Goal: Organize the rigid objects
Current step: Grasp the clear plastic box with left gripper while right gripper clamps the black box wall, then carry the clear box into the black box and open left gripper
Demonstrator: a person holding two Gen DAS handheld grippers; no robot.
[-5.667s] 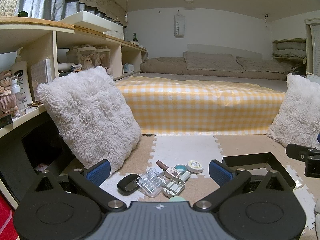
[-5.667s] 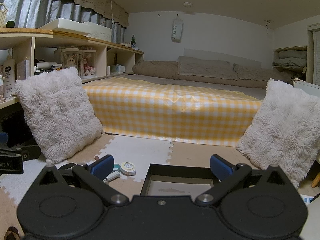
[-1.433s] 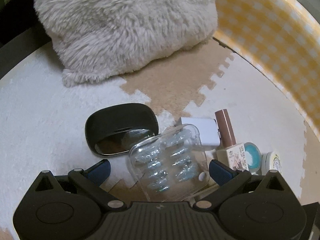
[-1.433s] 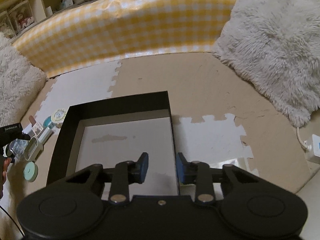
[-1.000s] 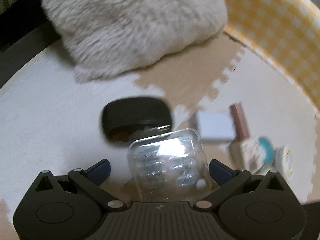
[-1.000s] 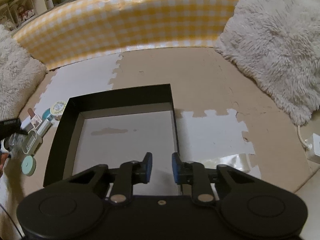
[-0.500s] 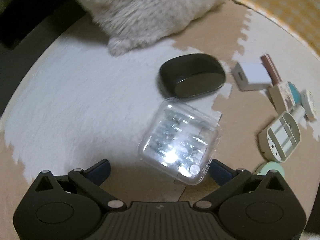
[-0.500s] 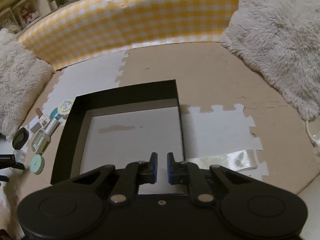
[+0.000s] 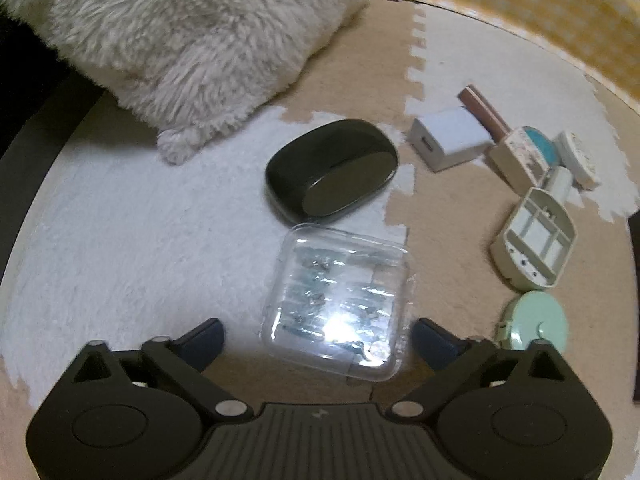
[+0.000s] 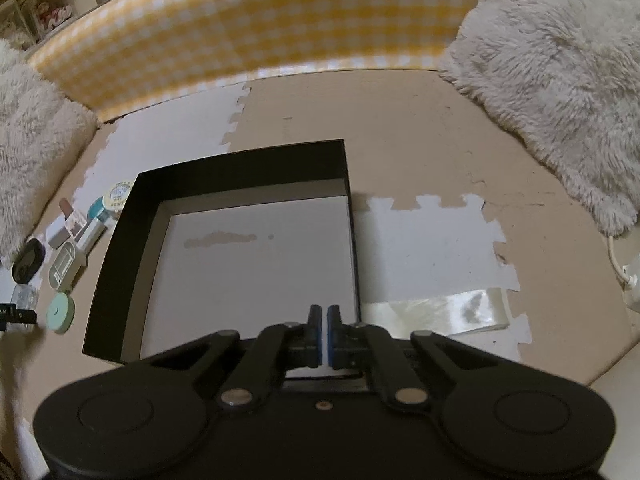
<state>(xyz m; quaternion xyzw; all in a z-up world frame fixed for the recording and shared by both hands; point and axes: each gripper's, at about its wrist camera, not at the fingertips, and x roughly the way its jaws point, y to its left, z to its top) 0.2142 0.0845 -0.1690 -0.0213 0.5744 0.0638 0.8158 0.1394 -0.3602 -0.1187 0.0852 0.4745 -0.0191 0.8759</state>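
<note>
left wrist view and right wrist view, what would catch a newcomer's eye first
The clear plastic case glares between the open left gripper fingers, on the foam mat, next to a black oval case. In the right wrist view the big empty black box fills the middle, with the right gripper shut above its near edge.

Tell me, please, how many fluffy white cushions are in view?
2: one cushion against the checked bed at the right, the other cushion at the left, behind the black case. Others may lie out of view.
</note>
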